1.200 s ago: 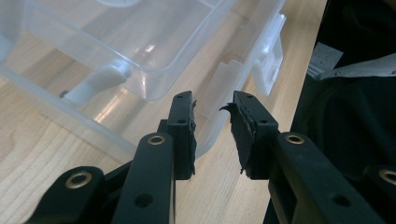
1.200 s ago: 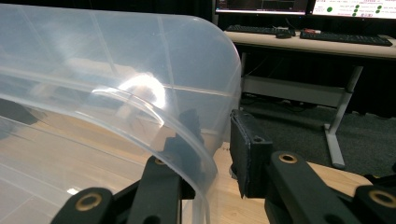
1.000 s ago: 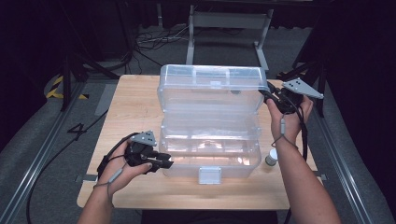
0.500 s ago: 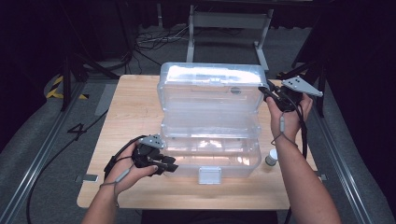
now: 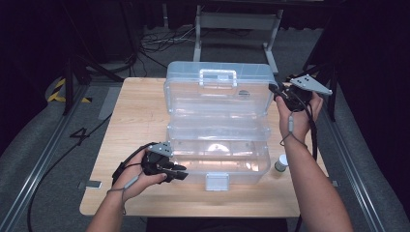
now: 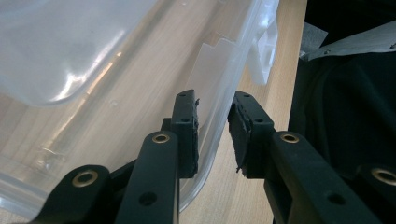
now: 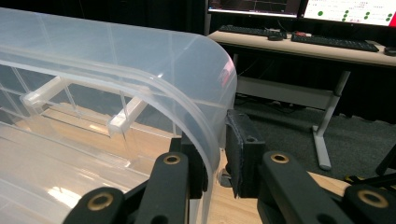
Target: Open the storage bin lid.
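Note:
A clear plastic toolbox stands on the wooden table (image 5: 135, 116) with its base (image 5: 251, 162) near me and its lid (image 5: 193, 99) raised, handle on top. My left gripper (image 5: 181, 173) is at the base's front left corner. In the left gripper view the left gripper (image 6: 214, 135) straddles the base wall (image 6: 219, 112); its jaws have just been closing, with a gap still beside the wall. My right gripper (image 5: 274, 92) is at the lid's right edge. The right gripper (image 7: 215, 158) has been closing too, and its pads sit against the lid rim (image 7: 205, 121).
A small white-capped bottle (image 5: 281, 163) stands on the table right of the base, beside my right forearm. The box's front latch (image 5: 216, 181) hangs toward the table's near edge. Desks with keyboards and monitors (image 7: 299, 35) lie beyond the table.
The lid has tipped up toward me, so its handle now faces the camera. My left gripper has slid right along the base's front to its corner. Both pairs of jaws stand narrower.

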